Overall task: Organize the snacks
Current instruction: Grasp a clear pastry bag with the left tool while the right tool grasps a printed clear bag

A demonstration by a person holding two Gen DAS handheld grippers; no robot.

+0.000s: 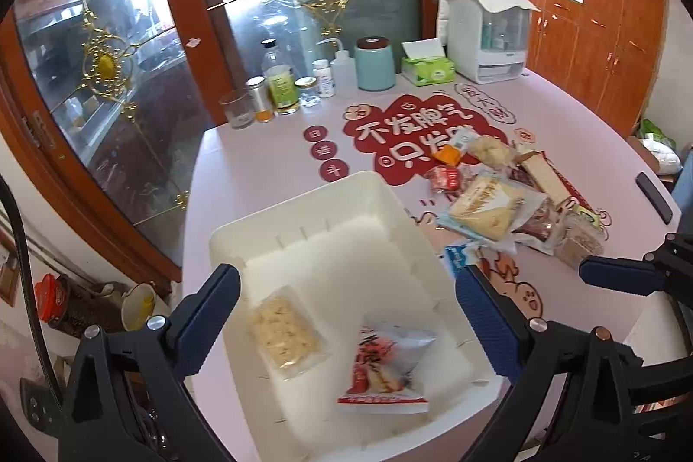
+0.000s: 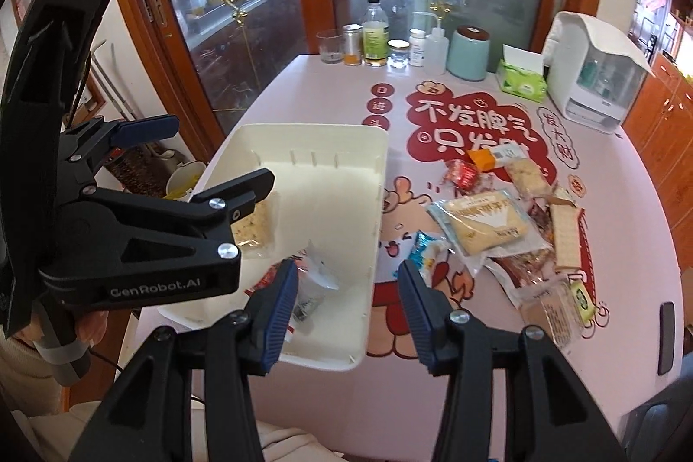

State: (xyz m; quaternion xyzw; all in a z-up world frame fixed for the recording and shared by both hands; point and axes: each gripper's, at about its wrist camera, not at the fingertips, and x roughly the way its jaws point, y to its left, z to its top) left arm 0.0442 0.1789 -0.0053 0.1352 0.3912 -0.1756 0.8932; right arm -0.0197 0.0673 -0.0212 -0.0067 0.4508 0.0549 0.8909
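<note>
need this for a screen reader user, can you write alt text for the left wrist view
An open, empty left claw hangs over a white bin holding two snack packets: a clear cracker pack and a red-and-white bag. More wrapped snacks lie piled on the pink table to the right.

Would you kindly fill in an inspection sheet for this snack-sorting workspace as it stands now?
Surface: pink table with red cartoon print.
Job's things: white bin holds a pale cracker packet and a red-and-white packet; snack pile lies beside it.
Clutter: bottles and jars, teal canister, tissue box, white dispenser along the far edge.
Grippers: left tongs open over the bin; right tongs open, empty.
Cables: nothing seen.
Surroundings: glass-fronted wooden cabinet.
</note>
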